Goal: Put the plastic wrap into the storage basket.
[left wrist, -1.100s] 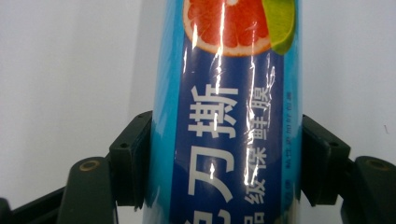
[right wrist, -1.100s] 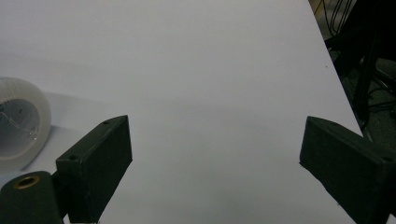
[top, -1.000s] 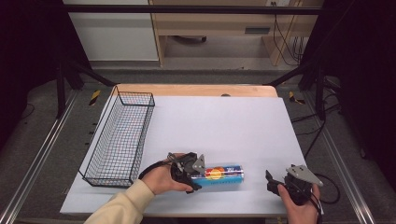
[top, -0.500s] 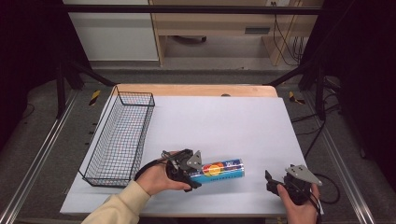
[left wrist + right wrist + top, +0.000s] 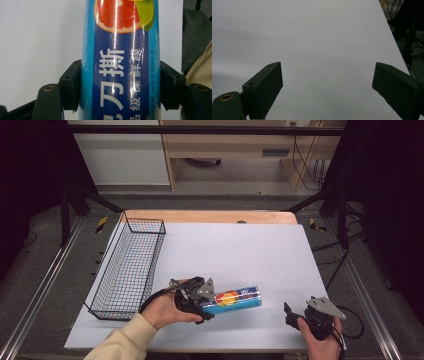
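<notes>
Blue and glossy, the long cling-film box with fruit printed on it lies near the front edge of the white table top in the high view, its left end clamped in the left gripper. Half a second ago it lay flat and square to the table edge; now its far end is tipped up and swung a little, so I judge the lift has begun. The black wire basket stands just to the left, its long side open to a short sideways carry, with bare table between. The right gripper rests apart near the front right corner.

From the left gripper view, both black jaws press the sides of the box, which runs straight away between them.

From the right gripper view, the jaws stand wide apart over bare table, holding nothing; the table's right edge is close.
</notes>
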The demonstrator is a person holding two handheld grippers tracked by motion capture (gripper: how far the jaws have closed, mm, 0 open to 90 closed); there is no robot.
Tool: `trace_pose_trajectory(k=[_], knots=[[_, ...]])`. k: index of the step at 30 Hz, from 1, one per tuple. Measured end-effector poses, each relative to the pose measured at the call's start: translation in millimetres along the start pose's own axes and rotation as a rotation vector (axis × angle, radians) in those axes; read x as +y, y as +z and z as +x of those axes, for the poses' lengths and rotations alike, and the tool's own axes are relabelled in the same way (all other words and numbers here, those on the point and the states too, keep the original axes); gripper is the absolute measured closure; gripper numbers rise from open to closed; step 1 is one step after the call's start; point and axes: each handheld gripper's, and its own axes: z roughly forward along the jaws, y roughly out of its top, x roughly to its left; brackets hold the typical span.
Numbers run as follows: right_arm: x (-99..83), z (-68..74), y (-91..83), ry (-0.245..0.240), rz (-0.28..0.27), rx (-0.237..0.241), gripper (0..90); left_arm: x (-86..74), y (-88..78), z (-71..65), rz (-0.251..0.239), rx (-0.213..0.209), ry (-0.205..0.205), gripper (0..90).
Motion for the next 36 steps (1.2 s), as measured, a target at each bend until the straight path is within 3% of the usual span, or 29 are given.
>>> trace_pose_trajectory(k=[15, 16, 36], knots=[[-0.1, 0.1, 0.3, 0.004, 0.002, 0.004, 9.7, 1.8, -24.4, 4.9, -0.016, 0.030, -0.006, 32.0], [-0.2, 0.0, 0.5, 0.005, 0.002, 0.009, 9.7, 1.3, -24.9, 5.6, -0.035, 0.029, -0.001, 32.0], [0.2, 0.5, 0.2, 0.011, 0.001, 0.014, 10.3, 4.2, -48.8, 9.9, -0.038, 0.091, -0.049, 32.1]])
